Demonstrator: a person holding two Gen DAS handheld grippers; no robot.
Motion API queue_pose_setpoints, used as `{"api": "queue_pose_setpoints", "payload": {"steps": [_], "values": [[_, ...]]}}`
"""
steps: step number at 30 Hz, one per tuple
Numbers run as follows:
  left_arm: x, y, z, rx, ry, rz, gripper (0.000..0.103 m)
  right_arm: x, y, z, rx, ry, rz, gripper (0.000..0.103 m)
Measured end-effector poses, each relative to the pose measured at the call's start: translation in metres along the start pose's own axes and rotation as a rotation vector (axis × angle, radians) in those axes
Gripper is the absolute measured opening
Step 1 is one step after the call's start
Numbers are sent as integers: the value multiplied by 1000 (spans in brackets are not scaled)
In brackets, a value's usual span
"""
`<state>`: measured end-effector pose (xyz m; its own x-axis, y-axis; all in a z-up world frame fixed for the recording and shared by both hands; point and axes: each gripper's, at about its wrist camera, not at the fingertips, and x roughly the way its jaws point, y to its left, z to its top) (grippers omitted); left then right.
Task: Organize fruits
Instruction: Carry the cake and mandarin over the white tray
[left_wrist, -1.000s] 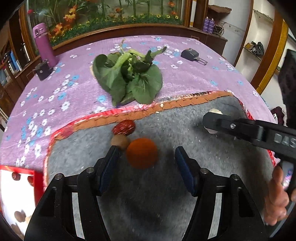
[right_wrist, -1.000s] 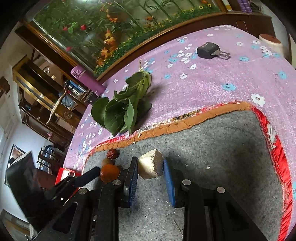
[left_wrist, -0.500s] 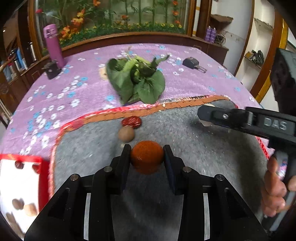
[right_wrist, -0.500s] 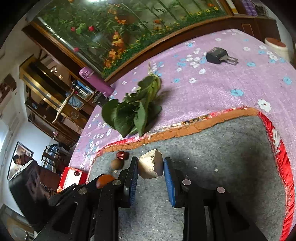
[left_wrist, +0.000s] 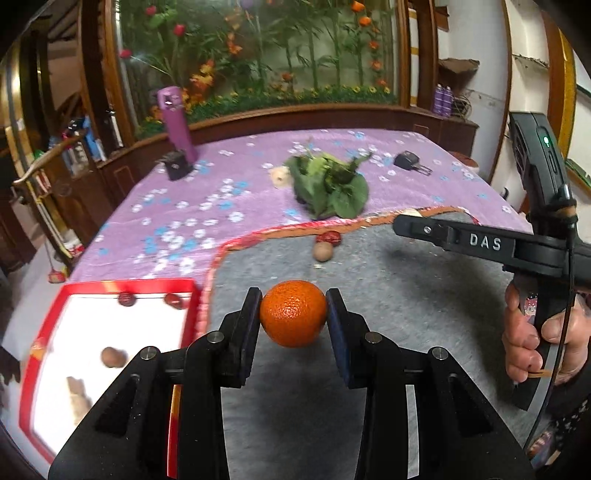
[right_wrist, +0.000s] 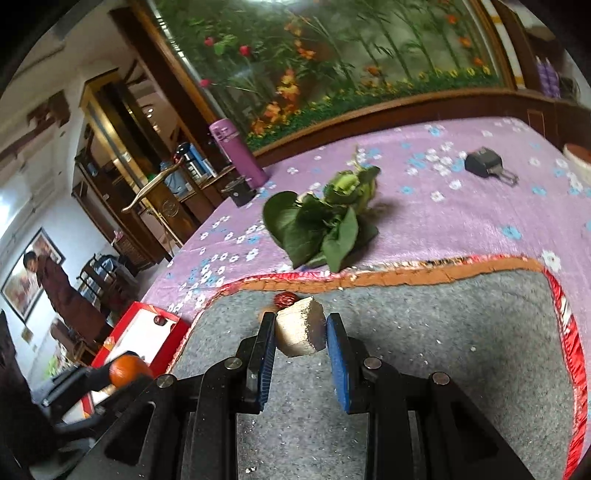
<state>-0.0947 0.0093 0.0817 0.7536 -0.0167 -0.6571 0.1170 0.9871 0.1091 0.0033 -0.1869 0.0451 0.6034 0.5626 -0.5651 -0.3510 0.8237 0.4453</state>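
Since a second ago the left hand-held gripper (left_wrist: 293, 319) has closed from a wide-open straddle onto the orange (left_wrist: 293, 318) and raised it off the grey mat (left_wrist: 406, 295), and the red tray (left_wrist: 184, 295) has come much further into its view at lower left. Nearest in the left wrist view, the orange sits pinched between the two pads, clear of the mat below. Nearest in the right wrist view, the right hand-held gripper (right_wrist: 300, 332) has its jaws drawn in around a pale cut chunk (right_wrist: 300, 330); the left pad presses on it, though whether the right pad touches cannot be told, and the chunk appears lifted off the mat. The step in hand reads as carrying fruit to the tray, which already holds two red dates (left_wrist: 125, 299) at its far rim and a few brownish pieces nearer. The next move probably calls for swinging the orange left over the tray's rim, lowering it to a bare white patch, then easing the jaws apart so the round fruit does not roll. Farther out on the mat lie a brown nut-like fruit (left_wrist: 322, 252) and a red date (left_wrist: 330, 237), not yet collected. Beyond the mat's edge, a bunch of leafy greens (left_wrist: 328, 188) rests on the purple flowered tabletop (left_wrist: 221, 177).
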Motion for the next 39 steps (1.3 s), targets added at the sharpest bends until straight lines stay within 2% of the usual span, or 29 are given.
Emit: {"api": "queue_pose_setpoints", "payload": {"steps": [9, 12, 16, 25, 32, 39], "values": [[-25, 36, -10, -46, -56, 90, 34, 6, 24, -12, -119, -17, -59, 27], [-32, 49, -14, -64, -67, 110, 35, 5, 38, -15, -136, -19, -47, 27], [-39, 68, -21, -93, -77, 139, 35, 2, 72, -19, -199, -48, -22, 27], [-52, 117, -43, -184, -80, 191, 35, 36, 165, -33, -332, 22, 32, 27], [-58, 162, -68, -272, -57, 247, 35, 61, 239, -55, -488, 62, -36, 26], [-61, 190, -84, -318, -44, 277, 35, 72, 270, -66, -569, 62, -85, 26]]}}
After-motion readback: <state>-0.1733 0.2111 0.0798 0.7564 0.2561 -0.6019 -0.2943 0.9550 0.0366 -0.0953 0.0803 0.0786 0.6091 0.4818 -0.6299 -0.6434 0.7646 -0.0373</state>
